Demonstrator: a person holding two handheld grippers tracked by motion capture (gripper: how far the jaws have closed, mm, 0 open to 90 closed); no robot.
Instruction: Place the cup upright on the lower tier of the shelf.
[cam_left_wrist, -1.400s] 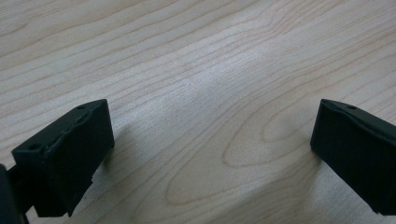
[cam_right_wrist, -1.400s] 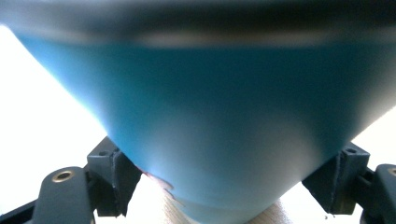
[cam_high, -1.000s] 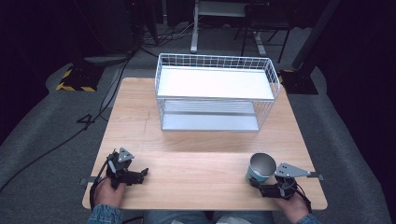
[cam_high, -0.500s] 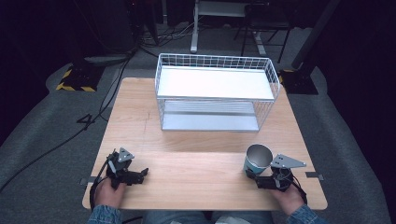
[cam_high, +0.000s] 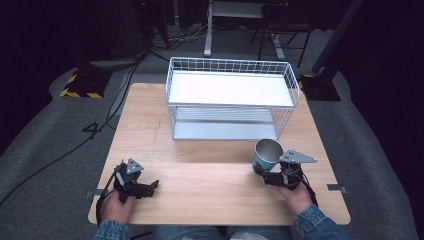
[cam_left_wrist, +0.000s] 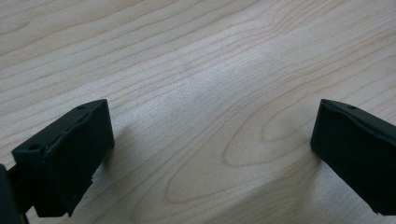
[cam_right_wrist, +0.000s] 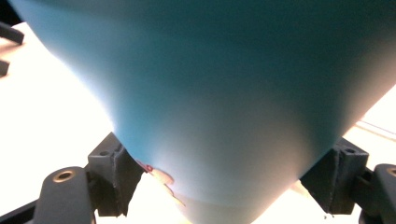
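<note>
The blue cup (cam_high: 266, 155) sits clamped low on its wall between the jaws of the right gripper (cam_high: 272, 176), upright with its metal-looking inside showing, over the table's (cam_high: 210, 195) right front part, in front of the wire rack (cam_high: 230, 95). A second ago it was nearer the table edge and farther right; now it has come forward and a bit inward, toward the rack. My guess is the cup is bound for one of the rack's two shelves, and the carry has only just started. In the right gripper view a small red-and-white mark (cam_right_wrist: 159, 175) shows near the cup's base, too blurred to read. The left gripper (cam_high: 150, 187) rests at the left front, jaws spread wide over bare wood, holding nothing.
</note>
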